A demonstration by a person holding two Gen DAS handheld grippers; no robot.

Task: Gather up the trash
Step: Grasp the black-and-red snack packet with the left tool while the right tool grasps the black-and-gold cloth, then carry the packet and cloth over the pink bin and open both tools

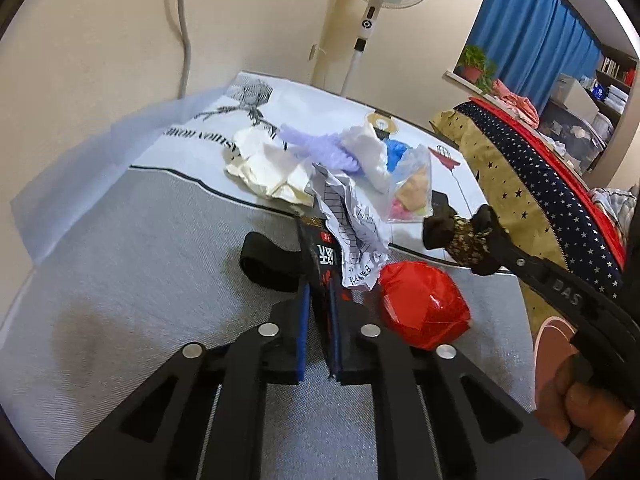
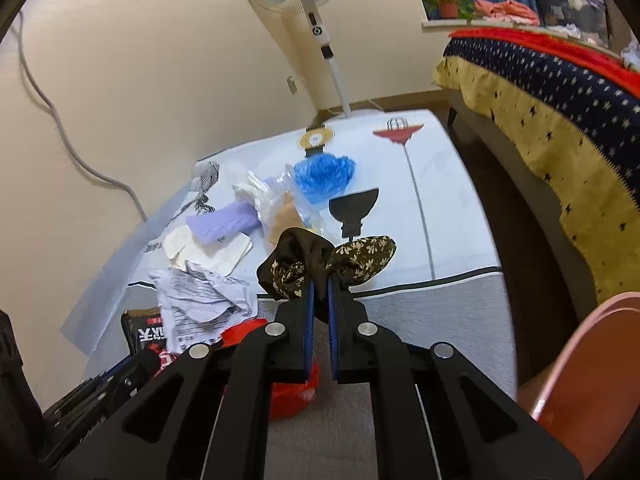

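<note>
My left gripper (image 1: 319, 300) is shut on a black snack wrapper with red and white print (image 1: 325, 258), low over the table. My right gripper (image 2: 319, 292) is shut on a dark floral cloth scrap (image 2: 352, 258) and holds it above the table; it also shows in the left wrist view (image 1: 464, 236). A red crumpled ball (image 1: 424, 304) lies right of the left gripper. Crumpled printed paper (image 1: 356, 232), cream paper (image 1: 268, 168), a purple sleeve (image 1: 320, 148), a white wad (image 1: 370, 148), a blue plastic wad (image 2: 324, 174) and a clear bag (image 1: 414, 190) lie in a pile beyond.
The table has a grey and white printed cloth (image 1: 120, 280). A standing fan (image 2: 316, 24) is behind it by the wall. A bed with a starred cover (image 2: 560, 112) is on the right. A pink rim (image 2: 592, 360) shows at the lower right.
</note>
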